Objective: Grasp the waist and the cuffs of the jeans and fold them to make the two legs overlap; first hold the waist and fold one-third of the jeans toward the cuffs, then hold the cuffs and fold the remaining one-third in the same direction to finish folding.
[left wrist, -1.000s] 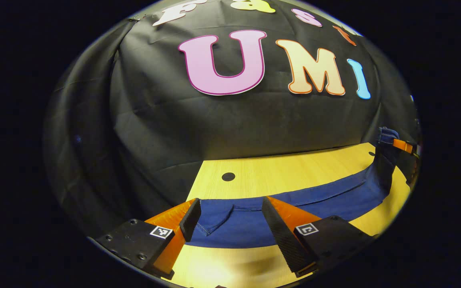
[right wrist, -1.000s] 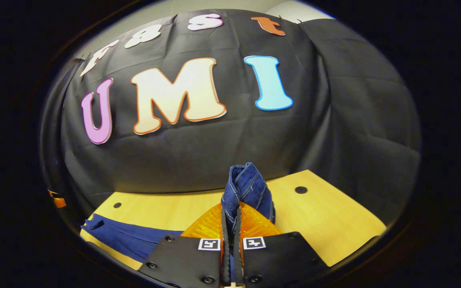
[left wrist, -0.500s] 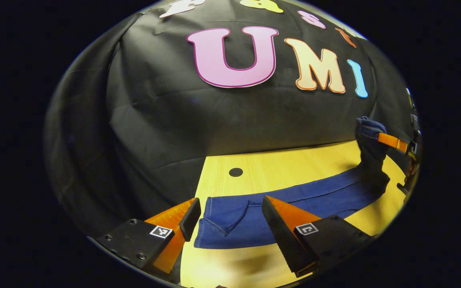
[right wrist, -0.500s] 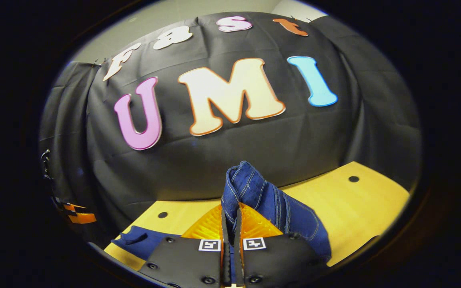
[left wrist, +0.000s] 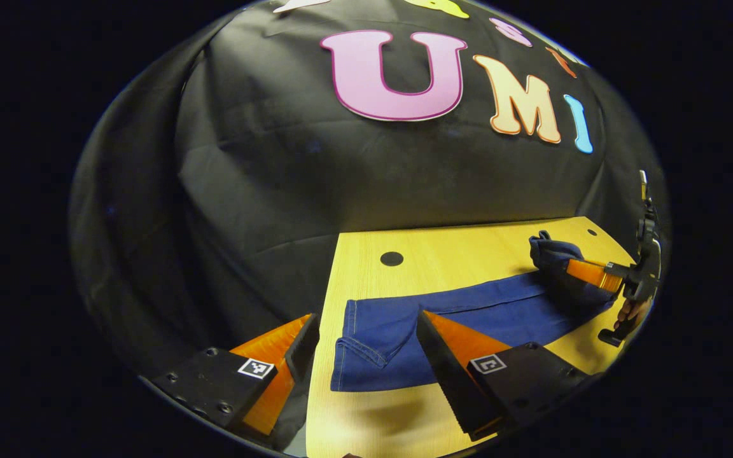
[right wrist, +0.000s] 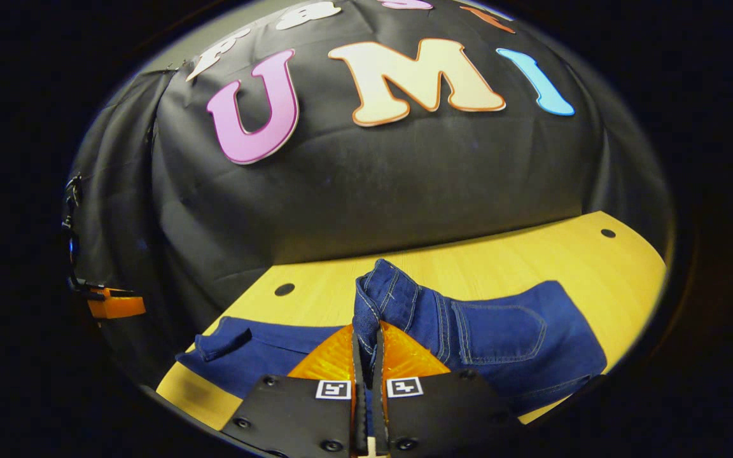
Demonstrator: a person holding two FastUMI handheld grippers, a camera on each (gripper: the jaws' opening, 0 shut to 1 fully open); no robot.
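So in the left gripper view, the left gripper (left wrist: 366,343) hangs low over the near end of the jeans (left wrist: 468,315), fingers spread wide with nothing between them; the hem end of the cloth lies flat on the yellow surface (left wrist: 443,264) right between and under them. Off at the far right of that view you can see the right gripper (left wrist: 586,272) with a bunched-up bit of denim in it. Over in the right gripper view, the right gripper (right wrist: 366,356) has its fingers clenched on the waist, which is lifted and curling over while the back-pocket part sprawls on the surface (right wrist: 500,254) beside it. The legs already look stacked, so my read is we're in the first fold: waist going a third of the way toward the cuffs. Next move probably needs the waist carried over the legs, laid down flat and let go, edges lined up, before anyone goes for the cuffs.
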